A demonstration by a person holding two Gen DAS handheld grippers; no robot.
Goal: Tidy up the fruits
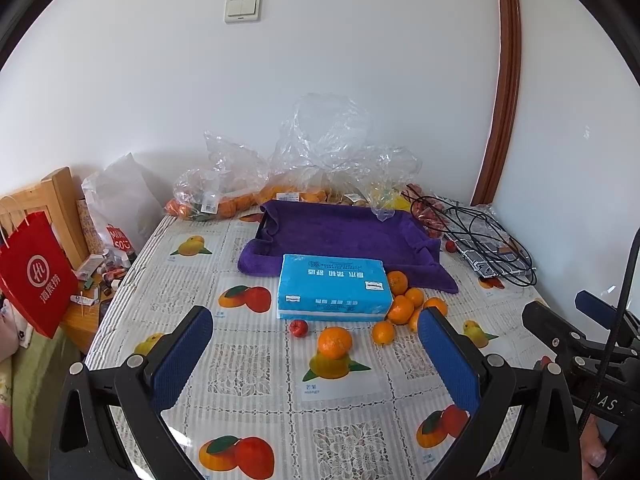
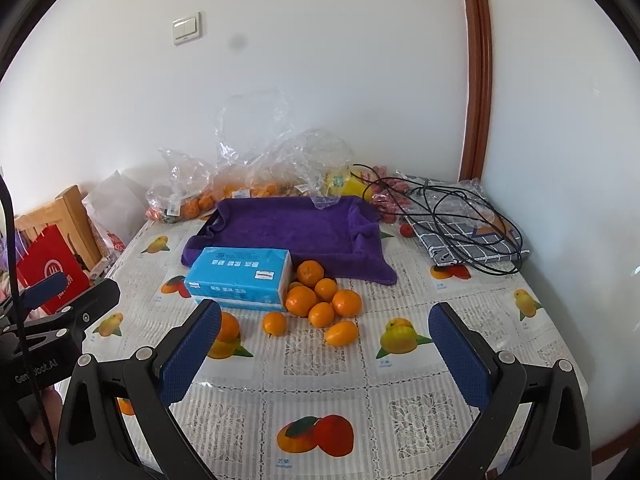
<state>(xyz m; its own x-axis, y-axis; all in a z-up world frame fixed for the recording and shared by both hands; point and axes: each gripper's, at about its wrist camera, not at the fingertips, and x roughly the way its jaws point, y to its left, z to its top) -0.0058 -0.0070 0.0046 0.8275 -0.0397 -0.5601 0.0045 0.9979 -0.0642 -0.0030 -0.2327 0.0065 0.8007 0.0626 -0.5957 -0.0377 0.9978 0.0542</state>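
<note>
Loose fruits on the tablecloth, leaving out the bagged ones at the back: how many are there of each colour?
orange citrus fruits: 8 (counted in the right wrist view; one is half behind a claw finger)
small red fruits: 2 (the other lies by the purple towel)
Total: 10

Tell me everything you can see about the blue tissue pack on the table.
The blue tissue pack is a soft rectangular plastic-wrapped packet, light blue with white print and small labels. It lies flat on the fruit-print tablecloth, its far edge at the purple towel. Loose oranges crowd against its right end. It looks sealed; neither gripper touches it.
</note>
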